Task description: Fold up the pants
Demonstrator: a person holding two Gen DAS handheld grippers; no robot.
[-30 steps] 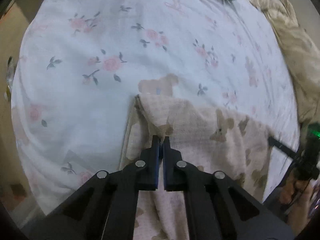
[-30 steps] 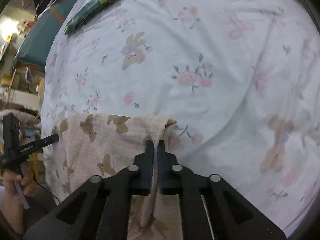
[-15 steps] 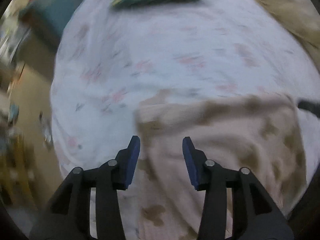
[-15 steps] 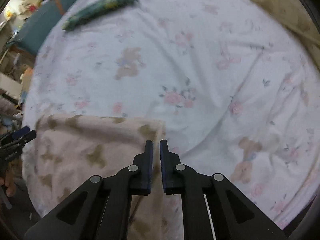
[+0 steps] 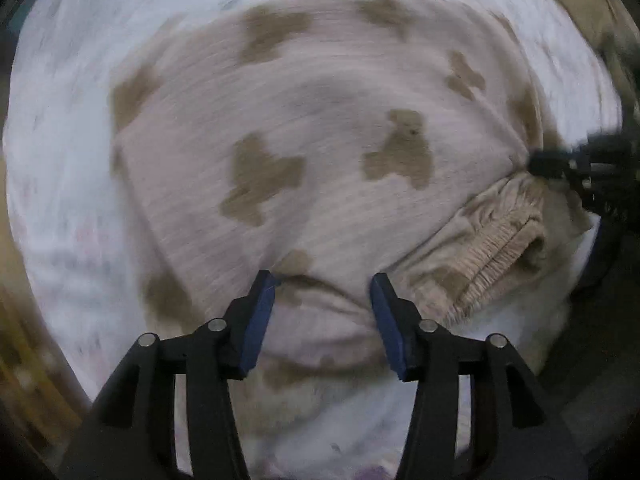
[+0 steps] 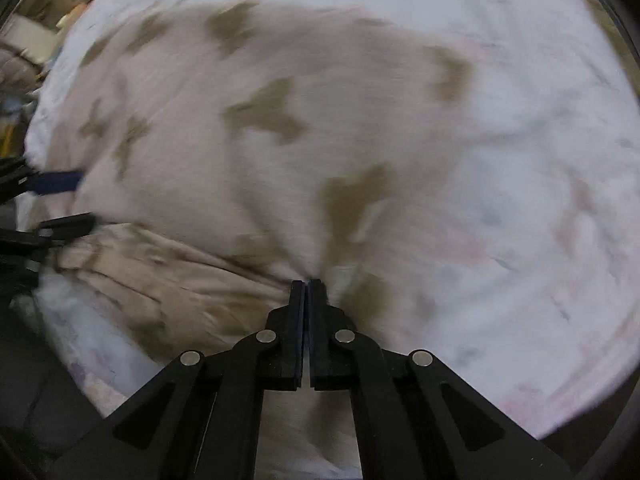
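Note:
The pale pink pants [image 5: 320, 140] with brown bear prints lie folded on the floral bed sheet [image 5: 68, 200]. Their gathered waistband [image 5: 500, 240] shows at the right in the left wrist view. My left gripper [image 5: 322, 280] is open, just above the near edge of the pants, holding nothing. In the right wrist view the pants [image 6: 240, 160] fill the left half. My right gripper [image 6: 307, 285] is shut, its tips at a pinched bunch of the pants' near edge. The left gripper also shows at the left edge of the right wrist view [image 6: 60, 200]. Both views are motion-blurred.
The white floral sheet [image 6: 520, 160] covers the bed to the right of the pants. The bed's near edge drops to a dark floor [image 5: 600, 380] at the lower right. The right gripper shows at the right edge of the left wrist view [image 5: 580, 168].
My left gripper let go of the pants and opened. Both grippers moved back toward the near edge of the bed. The pants now lie folded over, and the right gripper stays shut.

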